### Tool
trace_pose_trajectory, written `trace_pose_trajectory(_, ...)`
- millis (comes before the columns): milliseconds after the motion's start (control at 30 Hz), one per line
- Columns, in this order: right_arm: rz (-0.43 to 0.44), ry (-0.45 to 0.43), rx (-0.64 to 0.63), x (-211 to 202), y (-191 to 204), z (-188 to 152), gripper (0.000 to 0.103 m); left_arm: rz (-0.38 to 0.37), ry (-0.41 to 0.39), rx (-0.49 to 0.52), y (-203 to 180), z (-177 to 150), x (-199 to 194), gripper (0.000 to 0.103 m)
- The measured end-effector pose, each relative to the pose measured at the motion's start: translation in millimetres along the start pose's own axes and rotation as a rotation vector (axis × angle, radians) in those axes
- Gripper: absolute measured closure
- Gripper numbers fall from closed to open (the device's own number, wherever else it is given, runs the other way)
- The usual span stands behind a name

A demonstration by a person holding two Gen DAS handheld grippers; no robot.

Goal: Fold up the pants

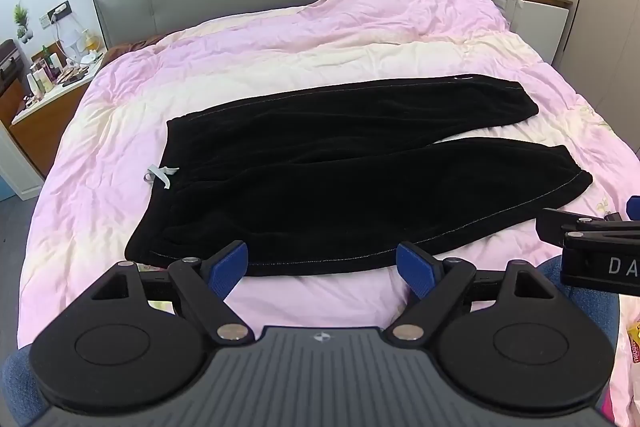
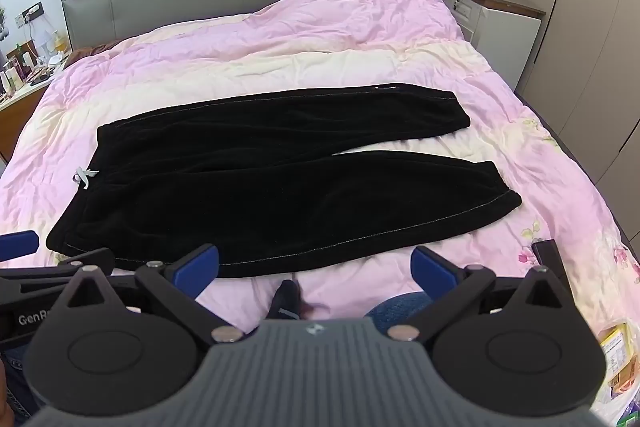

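Pants [image 1: 320, 179] lie crosswise on bed [image 1: 280, 47] — waistband nearer left gripper [image 1: 322, 269], cuffs nearer right gripper [image 2: 316, 267] — both gape wide, empty

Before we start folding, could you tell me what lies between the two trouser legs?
Only a bare wedge of quilt between the legs of the pants, seen in both views.

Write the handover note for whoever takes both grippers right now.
Left gripper: open, empty, near the pants' close edge.
Right gripper: open, empty, same edge, further toward the leg ends.
Black pants: spread flat on the pink duvet, waistband left, the two legs side by side pointing right, with a gap at the cuffs.
Done: pants laid out.
Left: every fold; no fold made yet.
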State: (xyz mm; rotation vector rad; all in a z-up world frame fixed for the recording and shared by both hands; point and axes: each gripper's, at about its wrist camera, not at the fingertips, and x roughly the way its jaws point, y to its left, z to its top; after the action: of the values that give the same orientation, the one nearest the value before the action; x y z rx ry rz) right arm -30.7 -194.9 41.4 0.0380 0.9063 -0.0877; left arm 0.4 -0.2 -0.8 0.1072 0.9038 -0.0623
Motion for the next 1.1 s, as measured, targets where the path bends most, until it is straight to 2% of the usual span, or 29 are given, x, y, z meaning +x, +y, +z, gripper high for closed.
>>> trace_pose_trajectory(1100,0.001,0.003,0.0,0.1,0.0,-0.4,0.005,-0.001,0.001,0.0,-3.6,0.6,-0.9,0.005)
